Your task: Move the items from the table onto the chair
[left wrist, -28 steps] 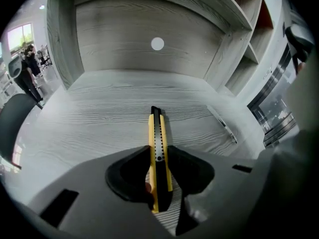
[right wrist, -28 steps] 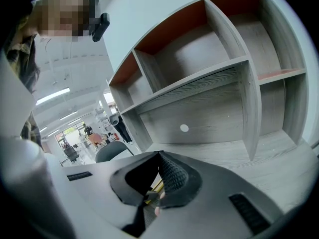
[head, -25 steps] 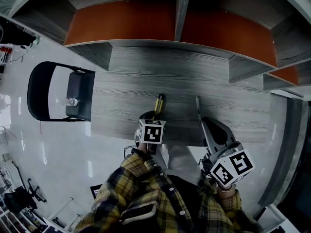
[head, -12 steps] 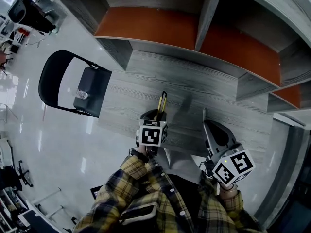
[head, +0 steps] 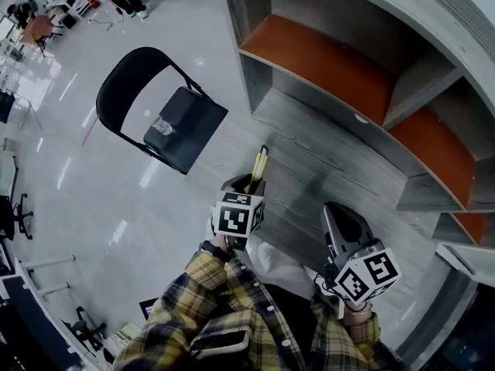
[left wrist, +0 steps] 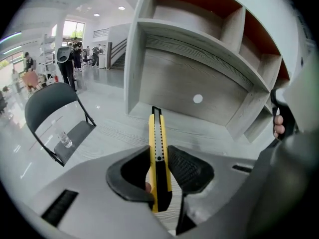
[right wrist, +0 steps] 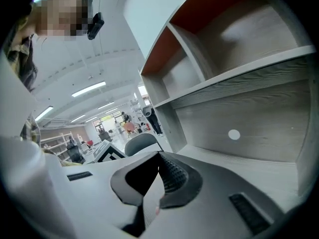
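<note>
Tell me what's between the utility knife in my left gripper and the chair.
Nothing but bare table from the utility knife in the left gripper to the chair, shown in the left gripper view.

head view steeply down, gripper views along jaws, sharing chair [head: 193, 131]

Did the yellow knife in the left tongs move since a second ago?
Yes. The yellow knife, held in the left tongs, has moved along the table toward the chair.
</note>
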Motion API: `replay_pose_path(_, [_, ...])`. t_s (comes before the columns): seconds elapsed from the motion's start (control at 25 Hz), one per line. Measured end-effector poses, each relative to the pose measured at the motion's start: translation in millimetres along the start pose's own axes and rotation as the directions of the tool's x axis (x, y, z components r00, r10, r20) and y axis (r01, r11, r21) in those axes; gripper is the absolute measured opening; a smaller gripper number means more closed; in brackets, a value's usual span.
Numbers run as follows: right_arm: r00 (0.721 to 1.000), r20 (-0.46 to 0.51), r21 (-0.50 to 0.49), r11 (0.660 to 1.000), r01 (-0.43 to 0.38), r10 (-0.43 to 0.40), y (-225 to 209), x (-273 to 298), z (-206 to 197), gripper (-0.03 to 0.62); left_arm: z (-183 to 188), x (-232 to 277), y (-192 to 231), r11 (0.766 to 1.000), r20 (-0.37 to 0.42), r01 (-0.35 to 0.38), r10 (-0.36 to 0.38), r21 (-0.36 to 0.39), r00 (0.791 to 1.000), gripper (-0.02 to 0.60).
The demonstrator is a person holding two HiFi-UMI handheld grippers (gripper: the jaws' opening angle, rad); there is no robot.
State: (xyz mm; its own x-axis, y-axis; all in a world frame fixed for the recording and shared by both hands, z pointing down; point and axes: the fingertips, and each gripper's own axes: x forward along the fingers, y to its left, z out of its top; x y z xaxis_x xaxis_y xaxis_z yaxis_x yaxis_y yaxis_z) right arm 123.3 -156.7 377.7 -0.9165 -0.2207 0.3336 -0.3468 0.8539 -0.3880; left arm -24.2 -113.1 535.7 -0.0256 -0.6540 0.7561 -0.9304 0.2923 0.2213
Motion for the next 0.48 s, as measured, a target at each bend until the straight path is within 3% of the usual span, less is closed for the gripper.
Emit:
replay_pose_path(0.32, [0.997,-0.054,-0.025,0.998,-0.063,0.062,51.5,80.3,-10.6,0.017,0.2,-17.2,103.1,0.997,0.022,-0.042,0.044,-0.066,0.999,0.117])
replay_pose_path(0.48, [0.996,-0.068,-0.021,0.998,-0.06,0.059,95.7,155.8,-12.7,0.017,15.4,-17.8,197.2,0.997,0.005,-0.046,0.047,-0.061,0.999,0.117])
